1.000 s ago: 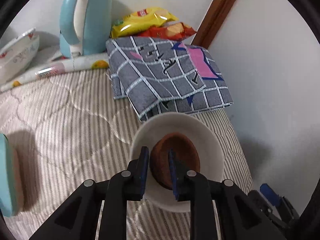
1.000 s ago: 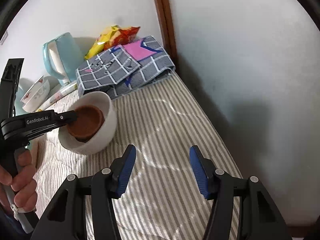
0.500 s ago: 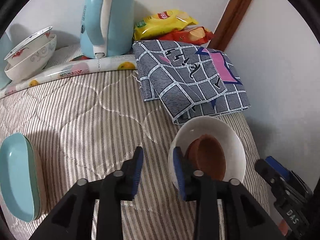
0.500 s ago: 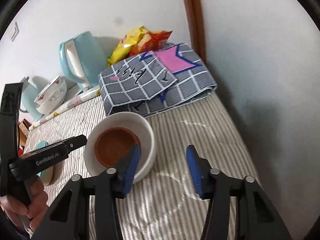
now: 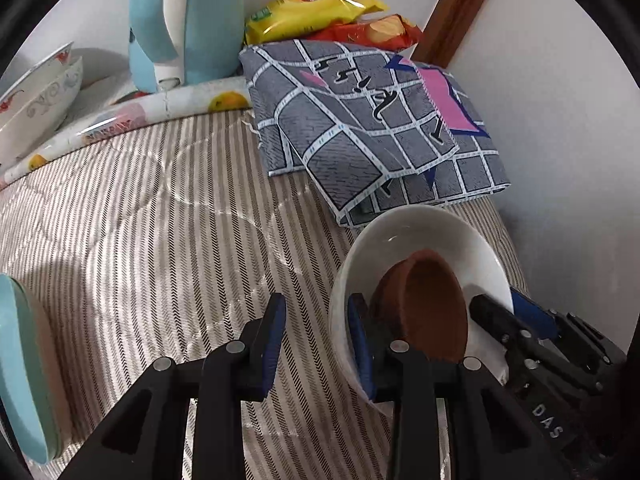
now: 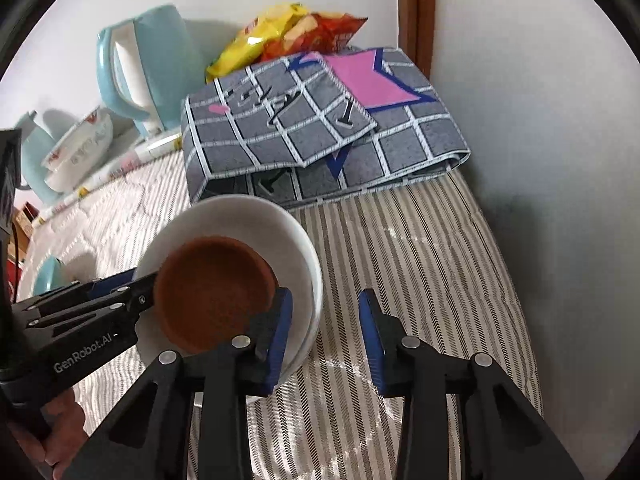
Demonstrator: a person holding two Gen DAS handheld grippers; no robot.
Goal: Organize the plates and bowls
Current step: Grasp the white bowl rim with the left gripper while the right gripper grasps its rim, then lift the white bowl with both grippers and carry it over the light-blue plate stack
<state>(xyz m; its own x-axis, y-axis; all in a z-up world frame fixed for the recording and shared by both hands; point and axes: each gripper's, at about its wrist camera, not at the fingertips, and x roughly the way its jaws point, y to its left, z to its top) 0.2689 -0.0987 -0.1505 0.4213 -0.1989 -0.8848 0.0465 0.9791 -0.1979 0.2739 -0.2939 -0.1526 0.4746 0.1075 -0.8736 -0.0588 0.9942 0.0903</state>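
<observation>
A white bowl (image 5: 420, 236) (image 6: 256, 216) sits on the striped mattress with a small brown bowl (image 5: 432, 304) (image 6: 212, 288) lying inside it. My left gripper (image 5: 316, 332) is open and straddles the white bowl's left rim, one finger inside beside the brown bowl, one outside. My right gripper (image 6: 325, 332) is open and straddles the white bowl's right rim, its left finger inside the bowl. A light blue dish (image 5: 20, 364) lies at the left edge. Patterned white bowls (image 5: 36, 96) (image 6: 80, 144) are stacked at the far left.
A folded grey checked cloth (image 5: 368, 128) (image 6: 320, 128) lies just behind the white bowl. A light blue kettle (image 5: 188, 20) (image 6: 144, 64), snack bags (image 5: 332, 16) and a rolled printed sheet (image 5: 120, 120) stand along the back wall. A wall runs along the right.
My left gripper let go of the brown bowl, opened and shifted left to straddle the white bowl's rim. My right gripper moved in to the bowl's right rim.
</observation>
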